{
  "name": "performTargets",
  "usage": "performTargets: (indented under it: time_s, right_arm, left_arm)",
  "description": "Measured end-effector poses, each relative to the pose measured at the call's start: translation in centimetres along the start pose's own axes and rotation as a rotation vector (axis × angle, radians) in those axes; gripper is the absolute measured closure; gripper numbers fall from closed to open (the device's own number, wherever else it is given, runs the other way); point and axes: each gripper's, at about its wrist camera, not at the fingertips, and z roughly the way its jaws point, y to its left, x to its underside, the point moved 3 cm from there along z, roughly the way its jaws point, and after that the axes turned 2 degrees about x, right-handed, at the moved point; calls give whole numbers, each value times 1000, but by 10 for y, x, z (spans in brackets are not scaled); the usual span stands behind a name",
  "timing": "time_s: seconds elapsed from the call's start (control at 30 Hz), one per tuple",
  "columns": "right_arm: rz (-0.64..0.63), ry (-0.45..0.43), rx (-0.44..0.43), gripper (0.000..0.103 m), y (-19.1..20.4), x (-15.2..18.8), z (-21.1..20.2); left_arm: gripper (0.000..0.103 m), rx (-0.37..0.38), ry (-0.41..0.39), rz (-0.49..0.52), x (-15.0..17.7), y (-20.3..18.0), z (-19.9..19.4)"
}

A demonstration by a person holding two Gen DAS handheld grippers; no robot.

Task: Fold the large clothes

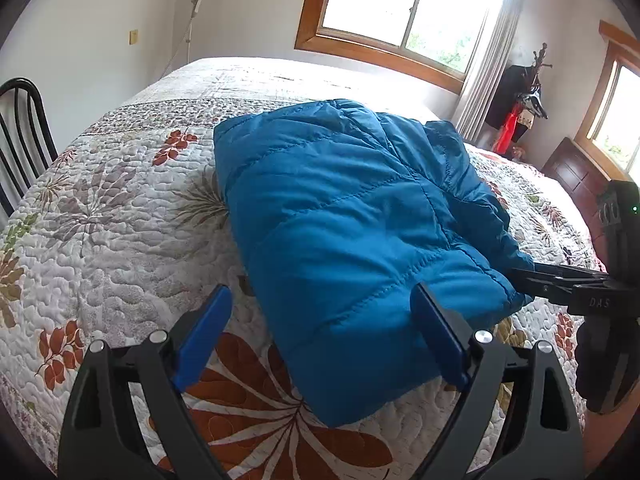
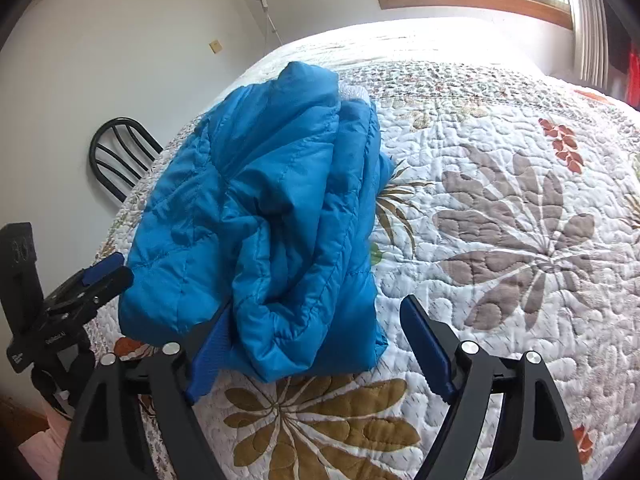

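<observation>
Folded blue puffer jacket (image 1: pixel 352 240) lies in a thick bundle on the bed (image 1: pixel 120 216), resting on a quilted bedspread printed with large brown, orange and grey flowers. In the left wrist view its smooth quilted back faces up; in the right wrist view the bundle's open side shows stacked layers and a bit of white lining at the far end. Behind the bed, a wood-framed window (image 1: pixel 400 12) lets in bright daylight beside a pale curtain, and a black metal chair (image 1: pixel 20 136) stands at the bed's far side against the white wall. A coat stand with dark and red clothes (image 1: pixel 520 112) sits in the corner near a dark wooden piece of furniture. The left hand-held gripper (image 1: pixel 324 332) hovers over the near end of the jacket with its blue pads spread wide, one over the bedspread and one over the fabric, gripping nothing. The right hand-held gripper (image 2: pixel 316 344) is likewise spread wide at the bundle's near corner; its left pad lies against the jacket's edge while the other stands clear over the quilt, so the garment is not clamped.
</observation>
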Motion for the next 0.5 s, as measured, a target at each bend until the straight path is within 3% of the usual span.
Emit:
performTargets:
  time_s: [0.5]
  right_arm:
    - [-60, -11, 149, 13, 10, 27, -32]
  left_arm:
    - [13, -32, -35, 16, 12, -18, -41]
